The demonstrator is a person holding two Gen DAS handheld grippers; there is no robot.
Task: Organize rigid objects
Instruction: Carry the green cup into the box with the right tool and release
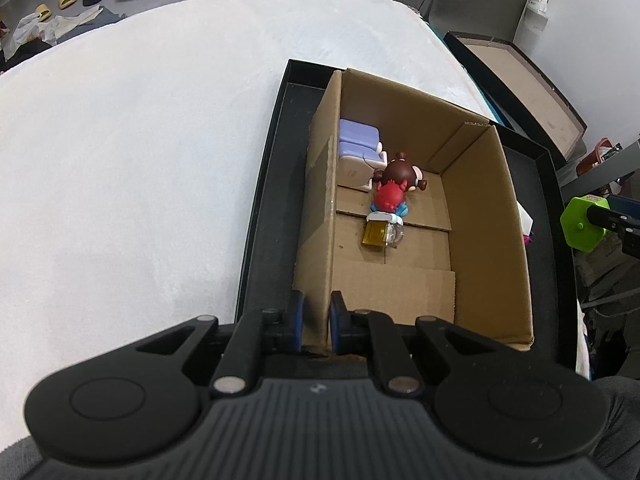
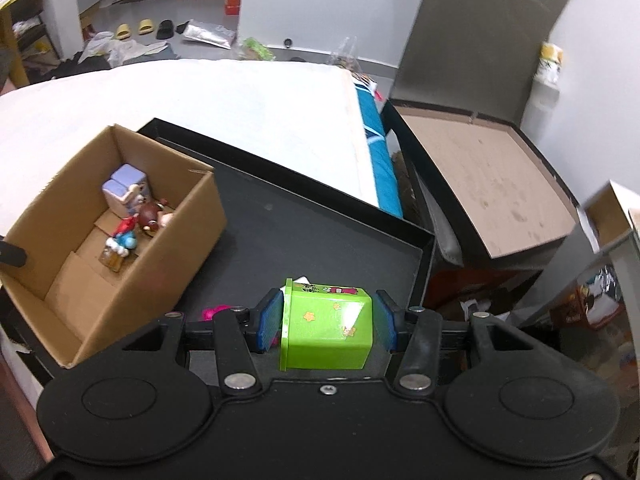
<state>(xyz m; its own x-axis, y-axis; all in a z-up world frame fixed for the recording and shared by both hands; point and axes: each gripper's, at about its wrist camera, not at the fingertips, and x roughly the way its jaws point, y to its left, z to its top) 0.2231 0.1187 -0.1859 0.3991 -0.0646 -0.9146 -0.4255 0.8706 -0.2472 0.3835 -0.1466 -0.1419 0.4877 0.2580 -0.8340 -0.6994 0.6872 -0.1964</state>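
My left gripper (image 1: 317, 322) clamps the wall of the brown cardboard box (image 1: 476, 184); my right gripper (image 2: 326, 322) grips the lime-green plastic hexagonal container (image 2: 326, 330) above the shallow black tray (image 2: 320, 220). Smooth slanted faces could slip from the fingers, and it might topple the toy figures (image 2: 132, 220) when dropped.

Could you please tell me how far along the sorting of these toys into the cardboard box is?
Partly done. The cardboard box already holds a purple block toy, a brown-haired figurine, a red-and-blue figure and a small beer mug. The left gripper pinches the box wall; the right gripper carries a green container. A pink item remains on the black tray.
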